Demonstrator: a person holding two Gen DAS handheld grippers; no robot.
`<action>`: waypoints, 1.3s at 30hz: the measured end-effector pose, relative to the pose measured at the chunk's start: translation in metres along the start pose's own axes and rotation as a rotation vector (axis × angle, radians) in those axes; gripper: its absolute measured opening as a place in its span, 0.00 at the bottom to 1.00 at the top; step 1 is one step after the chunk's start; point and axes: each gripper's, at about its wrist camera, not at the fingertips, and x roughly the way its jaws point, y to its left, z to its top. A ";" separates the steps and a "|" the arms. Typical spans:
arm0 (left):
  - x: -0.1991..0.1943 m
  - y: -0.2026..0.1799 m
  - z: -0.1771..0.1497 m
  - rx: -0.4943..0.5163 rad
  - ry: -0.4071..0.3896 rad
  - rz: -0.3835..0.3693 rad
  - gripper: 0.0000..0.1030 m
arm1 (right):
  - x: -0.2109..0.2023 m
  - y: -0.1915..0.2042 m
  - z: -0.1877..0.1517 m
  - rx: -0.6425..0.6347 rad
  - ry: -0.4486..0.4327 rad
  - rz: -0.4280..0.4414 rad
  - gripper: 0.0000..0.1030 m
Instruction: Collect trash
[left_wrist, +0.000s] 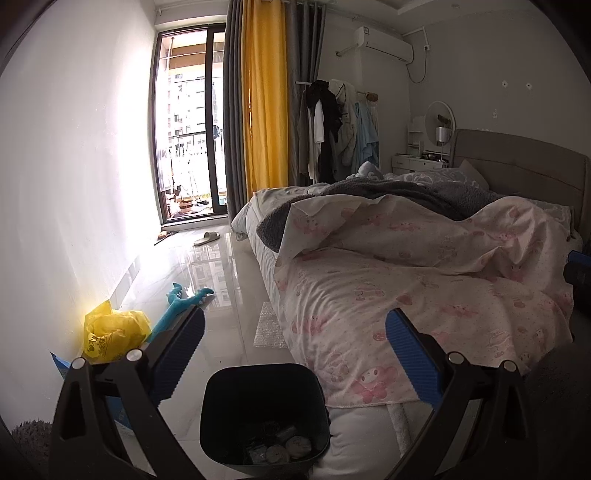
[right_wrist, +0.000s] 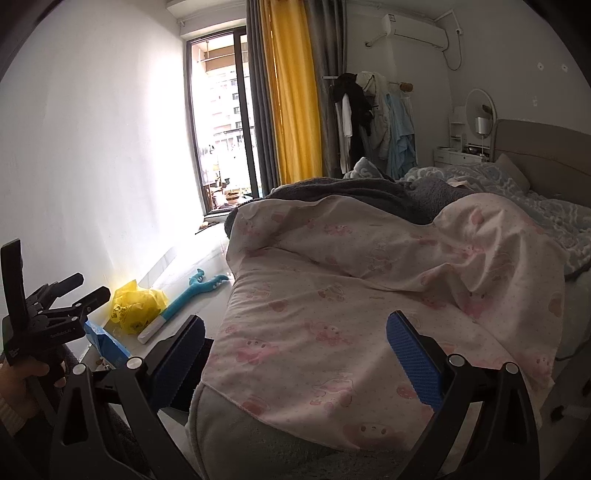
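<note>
Progress: partly done, judged from the bin contents. The black trash bin (left_wrist: 264, 417) is seen on the floor at the foot corner of the bed (left_wrist: 406, 295), directly below the left gripper (left_wrist: 295, 354); a few crumpled pale wads and a wrapper are already lying at its bottom.

Still left, as a judgement: a crumpled yellow plastic bag (left_wrist: 110, 332) against the wall, a sheet of bubble wrap (left_wrist: 269, 328) on the tiles beside the mattress, and a blue carton (right_wrist: 105, 343) near the wall. Whether the teal plush-handled back scratcher (right_wrist: 195, 291) counts as trash cannot be told.

Jaws: the left gripper's are spread wide, nothing between the pads. The right gripper (right_wrist: 295, 354) is likewise fully apart and empty, held over the bed corner.

Materials:
- bin: rigid dark plastic, squared rim, tapered walls
- bag: thin crinkly film, printed, likely light and easily deformed
- bubble wrap: translucent, flat, low contrast on the glossy white tiles
- duvet cover: soft cotton-like fabric, pink cartoon print, rumpled
- grey blanket: fleecy
- gripper pads: blue, ribbed
</note>
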 end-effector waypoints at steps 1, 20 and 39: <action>0.001 0.001 -0.001 -0.001 0.003 0.007 0.97 | 0.000 0.002 0.000 -0.005 -0.001 0.003 0.97; 0.004 -0.008 -0.003 0.015 0.022 -0.008 0.97 | -0.001 -0.001 -0.002 0.011 -0.002 0.009 0.97; 0.005 -0.009 -0.003 0.018 0.023 -0.010 0.97 | -0.001 0.000 -0.002 0.004 0.002 0.006 0.97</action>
